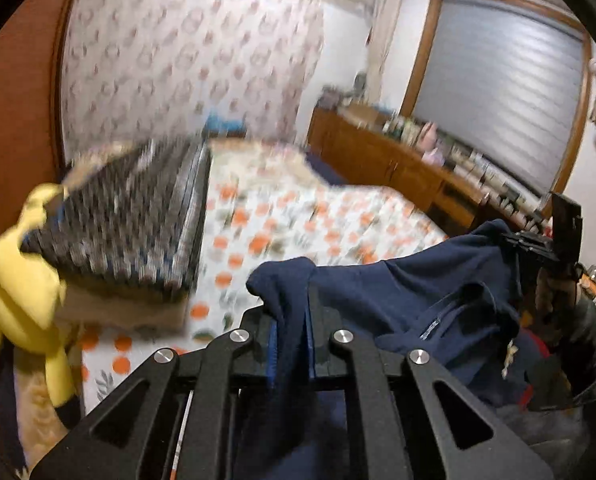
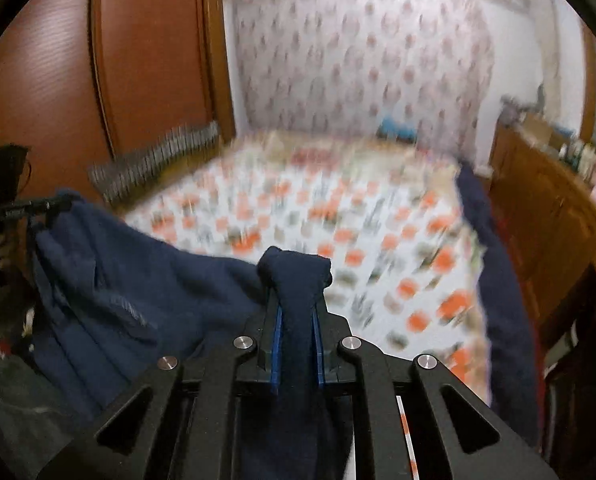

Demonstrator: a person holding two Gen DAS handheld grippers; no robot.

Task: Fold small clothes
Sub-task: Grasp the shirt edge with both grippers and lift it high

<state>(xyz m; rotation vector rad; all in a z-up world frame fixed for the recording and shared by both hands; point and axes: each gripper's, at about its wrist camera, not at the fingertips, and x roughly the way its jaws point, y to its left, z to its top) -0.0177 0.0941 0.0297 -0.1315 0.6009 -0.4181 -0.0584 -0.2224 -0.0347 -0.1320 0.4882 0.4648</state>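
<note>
A: Going left to right, what's on the far left?

B: In the left wrist view, a yellow soft toy at nine o'clock, beside a dark patterned cushion. Past them the bed with its orange-flowered cover runs through the middle. None of that belongs to the job.

A: And the tongs?

B: The left gripper at six o'clock is clamped on a bunched edge of the navy garment. The cloth spreads from there toward three o'clock, where the other tool grips its far edge.

A: Same story from the right side?

B: Yes. The right gripper is pinched shut on another fold of the navy garment, at six o'clock in its own view. The cloth hangs off toward nine o'clock, up to the left tool. A wooden dresser sits at three o'clock.

A: So which step is this?

B: I'd judge the pick-up is made. The garment hangs slack between the two grips, above the bed, not yet flat.

A: Next?

B: Likely draw the hands apart to pull the edge taut, then lay the garment flat on the cover toward twelve o'clock. Both grips must hold, or a corner slips.
</note>
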